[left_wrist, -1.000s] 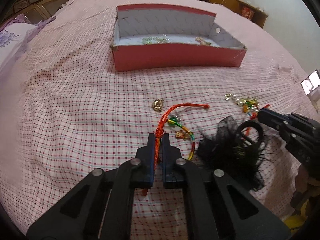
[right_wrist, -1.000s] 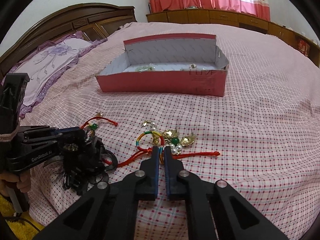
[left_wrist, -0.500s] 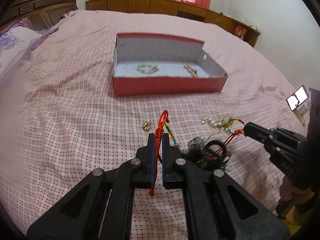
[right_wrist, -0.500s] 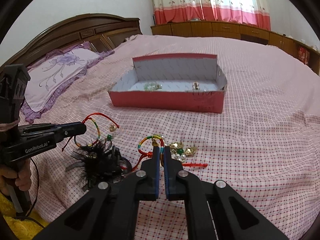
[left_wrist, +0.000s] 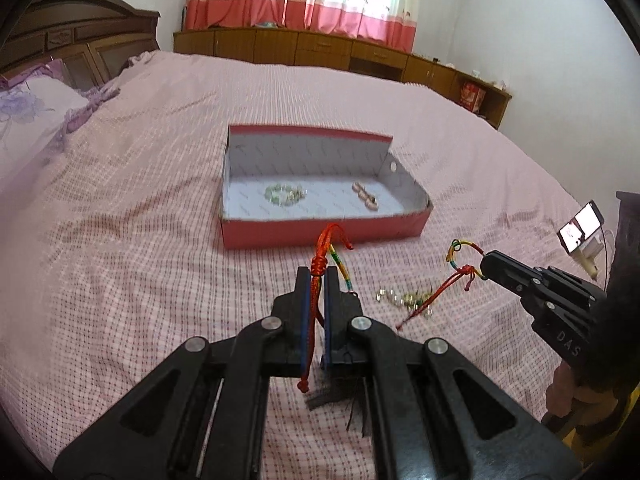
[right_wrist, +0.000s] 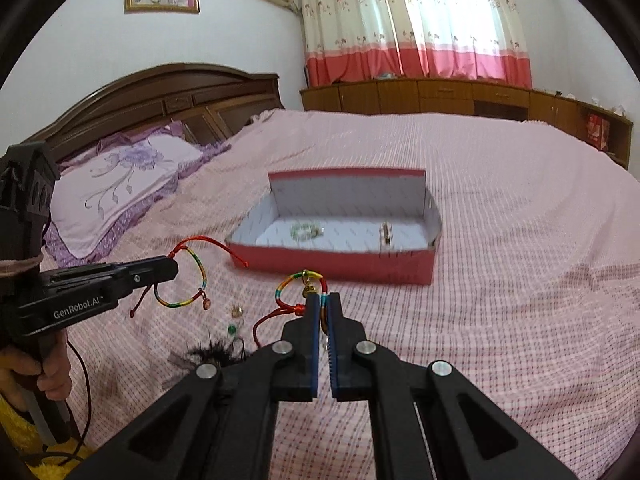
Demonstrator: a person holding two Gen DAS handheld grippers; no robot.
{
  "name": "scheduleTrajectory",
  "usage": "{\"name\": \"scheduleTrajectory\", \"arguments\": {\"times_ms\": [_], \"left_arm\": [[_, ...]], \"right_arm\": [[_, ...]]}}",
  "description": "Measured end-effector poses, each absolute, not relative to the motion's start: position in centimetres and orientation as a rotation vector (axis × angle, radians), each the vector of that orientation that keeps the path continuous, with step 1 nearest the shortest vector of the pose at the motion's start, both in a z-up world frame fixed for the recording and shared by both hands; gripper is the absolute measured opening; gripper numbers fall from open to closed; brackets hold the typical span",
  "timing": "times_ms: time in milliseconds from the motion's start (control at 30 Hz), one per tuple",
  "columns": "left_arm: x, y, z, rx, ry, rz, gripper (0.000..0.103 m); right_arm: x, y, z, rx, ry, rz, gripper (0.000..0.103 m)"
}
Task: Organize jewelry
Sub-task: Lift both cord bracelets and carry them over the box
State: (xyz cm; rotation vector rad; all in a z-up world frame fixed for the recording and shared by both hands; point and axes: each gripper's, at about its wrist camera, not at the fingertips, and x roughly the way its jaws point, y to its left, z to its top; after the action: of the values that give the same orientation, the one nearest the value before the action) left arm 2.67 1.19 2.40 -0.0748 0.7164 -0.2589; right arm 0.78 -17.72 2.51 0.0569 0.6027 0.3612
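- While both grippers hang above the bedspread (left_wrist: pixel 120 280) on the near side of the red box (left_wrist: pixel 320 232), each pinches one cord bracelet clear of the fabric.
- The left gripper (left_wrist: pixel 319 276) has its pads pressed together on the knot of the left bracelet (right_wrist: pixel 188 276); the rainbow loop and a small charm dangle below it, short of the box's near left corner.
- The right gripper (right_wrist: pixel 325 302) is clamped on the right bracelet (right_wrist: pixel 298 286); its loop stands up ahead of the fingertips and the red tail trails down, just short of the box's near wall.
- The box is open. A green bead ring (left_wrist: pixel 285 194) lies toward its left end and a small gold-coloured piece (left_wrist: pixel 365 197) toward its right end.
- Loose gold-coloured trinkets (left_wrist: pixel 404 300) and a black feathered piece (right_wrist: pixel 212 354) lie on the bedspread in front of the box.
- Recommended procedure: carry each bracelet high enough that the dangling tail clears the near wall.
- Bring the fingertips over bare floor of the box, away from the pieces already inside.
- Lower before releasing, so the cord settles in a heap and does not drape over the rim.
- Keep the two cords apart; tails that cross are likely to tangle.
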Motion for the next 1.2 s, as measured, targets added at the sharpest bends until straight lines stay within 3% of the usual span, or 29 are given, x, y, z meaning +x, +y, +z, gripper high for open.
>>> {"name": "scheduleTrajectory", "arguments": {"times_ms": [767,1200], "left_arm": [[10.0,0.5,6.1,-0.114,0.492,-0.211,0.000],[14.0,0.0,5.7,-0.112,0.410,-0.164,0.000]], "right_arm": [[9.2,-17.5,6.0,0.124,0.445,0.291,0.004],[14.7,-17.7,5.3,0.139,0.447,0.214,0.004]]}}
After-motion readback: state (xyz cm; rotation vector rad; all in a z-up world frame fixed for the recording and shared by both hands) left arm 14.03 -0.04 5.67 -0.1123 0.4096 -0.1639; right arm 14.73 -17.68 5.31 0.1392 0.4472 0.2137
